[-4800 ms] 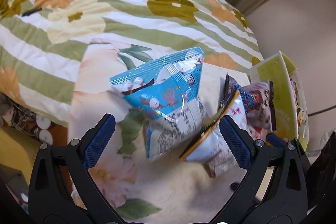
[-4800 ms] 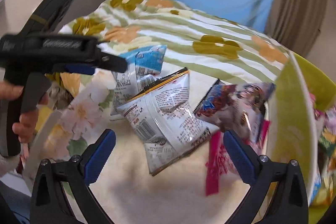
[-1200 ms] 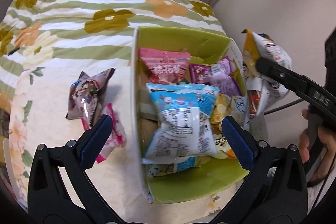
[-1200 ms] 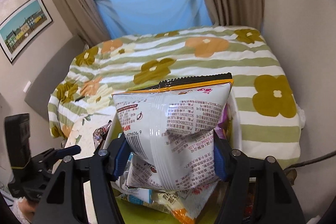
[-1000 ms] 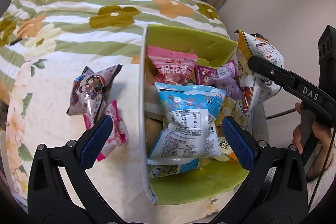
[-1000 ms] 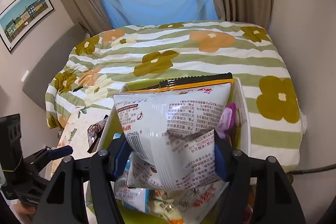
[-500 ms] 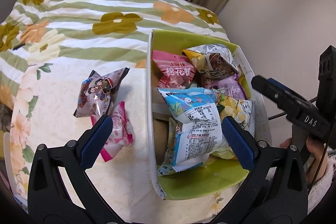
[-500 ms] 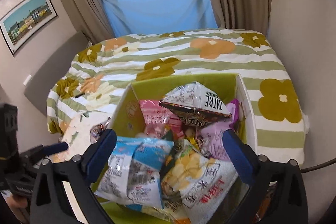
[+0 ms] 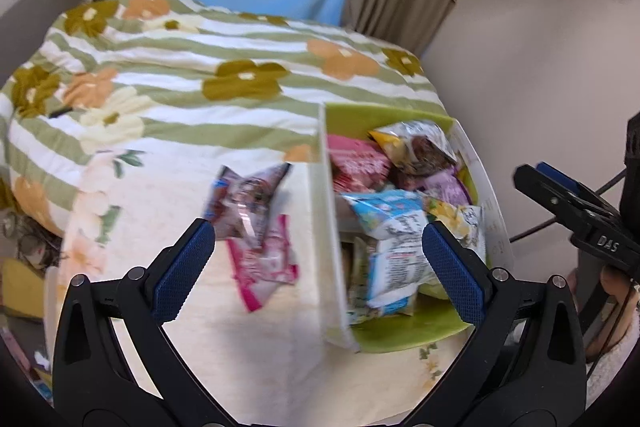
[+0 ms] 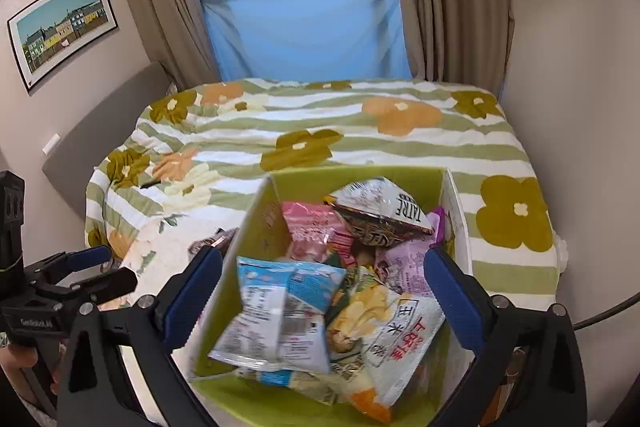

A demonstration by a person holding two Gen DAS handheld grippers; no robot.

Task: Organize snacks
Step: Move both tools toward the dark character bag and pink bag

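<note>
In the left wrist view, the black left gripper with blue ribbed pads (image 9: 318, 261) is being held with its jaws spread wide and nothing gripped between them, above a cream floral cloth (image 9: 180, 307) that is being used as a cover at the foot of a green-and-white striped floral quilt (image 9: 180, 83). Two packets are being shown on this cloth, outside the box: a grey-and-purple cartoon-printed snack packet (image 9: 248, 205) and, partly under its near edge, a pink foil snack packet (image 9: 266, 263). Both are blurred, so their print is not being resolved.

To their right, a lime-green cardboard box with white outer walls (image 9: 328, 227) is being shown, filled with snack bags. A light-blue and white snack bag (image 9: 394, 239) is lying near its front, and a silver and yellow crinkled bag (image 9: 416, 147) is resting on top toward the back. At the far right edge, the right gripper (image 9: 560, 199) is being seen from the side; whether it is apart cannot be told there.

In the right wrist view, that right gripper (image 10: 322, 301) is being held wide apart and empty over the box (image 10: 256, 227). Here the box contents are being shown more clearly: the blue bag (image 10: 280, 311), a white corn-crisp bag with red characters (image 10: 400, 339), a pink packet (image 10: 312, 231) and the silver bag (image 10: 380, 215). Of the loose packets, only a corner of the grey one (image 10: 216, 239) is being glimpsed.
</note>
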